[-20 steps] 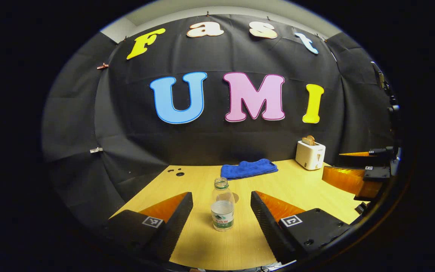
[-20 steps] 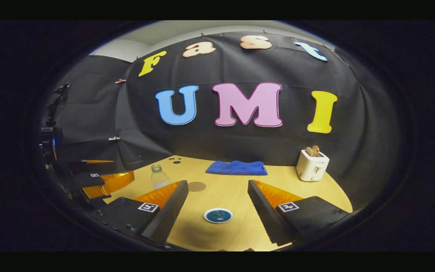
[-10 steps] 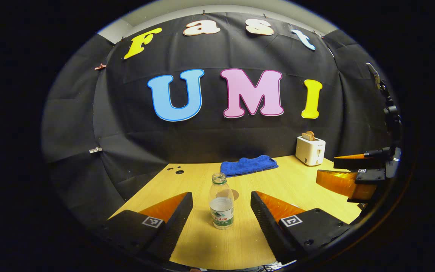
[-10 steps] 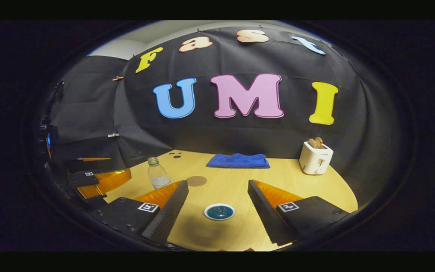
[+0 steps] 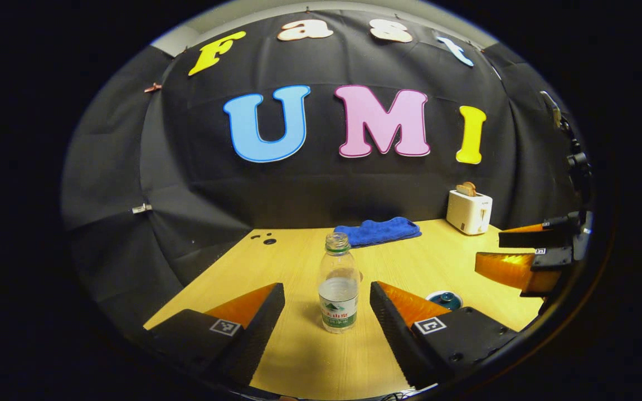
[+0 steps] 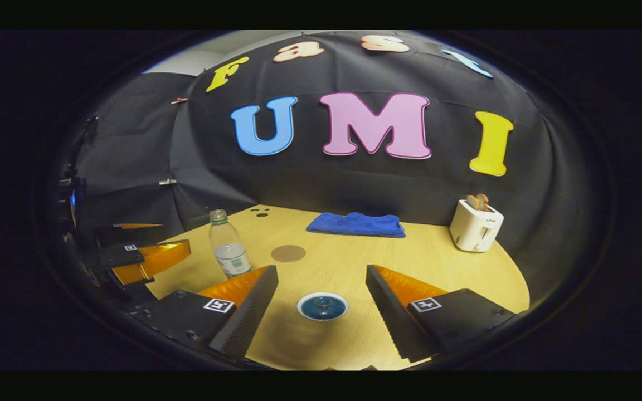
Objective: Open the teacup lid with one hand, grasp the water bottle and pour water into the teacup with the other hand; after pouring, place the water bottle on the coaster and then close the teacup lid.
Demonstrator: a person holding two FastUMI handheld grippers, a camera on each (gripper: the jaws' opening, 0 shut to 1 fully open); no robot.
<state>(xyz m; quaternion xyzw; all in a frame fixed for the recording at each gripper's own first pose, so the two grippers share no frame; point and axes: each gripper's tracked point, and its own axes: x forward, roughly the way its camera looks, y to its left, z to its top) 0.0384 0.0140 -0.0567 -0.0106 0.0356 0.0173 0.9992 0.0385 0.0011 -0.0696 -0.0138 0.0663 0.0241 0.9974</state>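
Both grippers hover spread wide over the table, each lined up on its own target.

The left gripper [image 5: 327, 295] brackets the upright water bottle [image 5: 339, 289] without touching it. The right gripper [image 6: 321, 284] frames the lidded teacup [image 6: 322, 306]. The coaster [image 6: 288, 253] lies at about eleven o'clock from the cup, seemingly bare; blue cloth [image 6: 356, 224] and toaster [image 6: 475, 225] behind.

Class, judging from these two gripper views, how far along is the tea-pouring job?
Nothing is done yet. The teacup lid sits on, the water bottle stands ungrasped and the coaster is bare. In hand: open left tongs line up on the bottle, open right tongs on the lid. Lifting, pouring, placing and closing remain.
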